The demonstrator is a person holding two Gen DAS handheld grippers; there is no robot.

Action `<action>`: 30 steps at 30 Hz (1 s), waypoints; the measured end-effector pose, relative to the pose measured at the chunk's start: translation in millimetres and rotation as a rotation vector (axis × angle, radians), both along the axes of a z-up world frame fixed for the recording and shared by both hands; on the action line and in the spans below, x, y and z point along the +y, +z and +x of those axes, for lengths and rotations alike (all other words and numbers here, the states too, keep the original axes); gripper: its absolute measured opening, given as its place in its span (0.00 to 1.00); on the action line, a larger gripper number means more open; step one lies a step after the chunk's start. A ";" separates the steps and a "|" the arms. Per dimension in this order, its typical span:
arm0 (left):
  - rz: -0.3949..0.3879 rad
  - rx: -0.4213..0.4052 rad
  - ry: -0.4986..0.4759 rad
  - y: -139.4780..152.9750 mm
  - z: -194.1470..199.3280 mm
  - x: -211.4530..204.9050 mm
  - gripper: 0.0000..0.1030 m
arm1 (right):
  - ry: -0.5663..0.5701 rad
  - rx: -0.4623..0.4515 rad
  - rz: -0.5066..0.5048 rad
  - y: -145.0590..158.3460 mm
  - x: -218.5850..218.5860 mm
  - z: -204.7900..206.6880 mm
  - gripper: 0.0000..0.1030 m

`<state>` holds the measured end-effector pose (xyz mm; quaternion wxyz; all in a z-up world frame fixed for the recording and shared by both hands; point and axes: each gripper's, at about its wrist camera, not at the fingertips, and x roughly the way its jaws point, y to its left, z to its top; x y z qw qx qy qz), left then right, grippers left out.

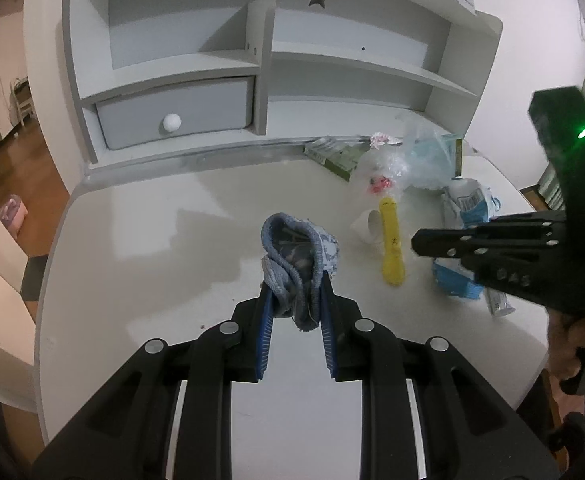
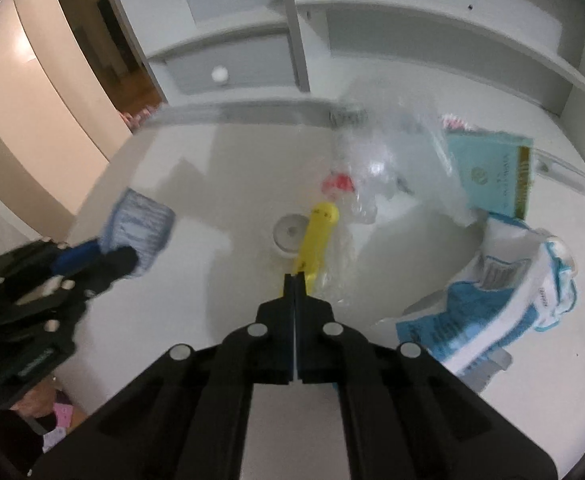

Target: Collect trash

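Note:
My left gripper point(image 1: 295, 294) is shut on a blue-grey cloth point(image 1: 298, 254) and holds it over the white desk point(image 1: 140, 248); the cloth also shows in the right wrist view point(image 2: 140, 226). My right gripper point(image 2: 294, 278) is shut with its jaws pressed together, just above the near end of a yellow wrapper point(image 2: 316, 236); whether it grips the wrapper I cannot tell. It shows from the side in the left wrist view point(image 1: 416, 242), right of the yellow wrapper point(image 1: 391, 246). A clear plastic bag point(image 2: 384, 160), a blue-white packet point(image 2: 504, 296) and a teal box point(image 2: 492, 176) lie beyond.
A small white cup point(image 1: 370, 226) lies beside the yellow wrapper. A green carton point(image 1: 332, 154) and crumpled wrappers point(image 1: 384, 140) lie against the shelf unit point(image 1: 260, 68), which has a drawer with a white knob point(image 1: 171, 123). The desk edge runs at the left, wooden floor point(image 1: 20, 184) beyond.

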<state>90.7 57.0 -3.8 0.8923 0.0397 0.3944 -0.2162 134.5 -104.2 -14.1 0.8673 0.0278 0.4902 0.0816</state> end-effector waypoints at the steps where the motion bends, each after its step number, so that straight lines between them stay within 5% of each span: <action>1: 0.002 0.000 0.003 0.8 -0.3 -1.0 0.20 | 0.000 0.006 -0.008 -0.4 0.2 0.9 0.01; 12: -0.008 -0.002 -0.011 3.8 -6.5 -5.9 0.20 | -0.052 0.082 0.054 -24.2 -5.0 10.5 0.01; 30: -0.032 0.005 -0.016 3.6 -5.5 1.1 0.20 | -0.062 0.064 0.066 -18.6 -6.6 5.8 0.01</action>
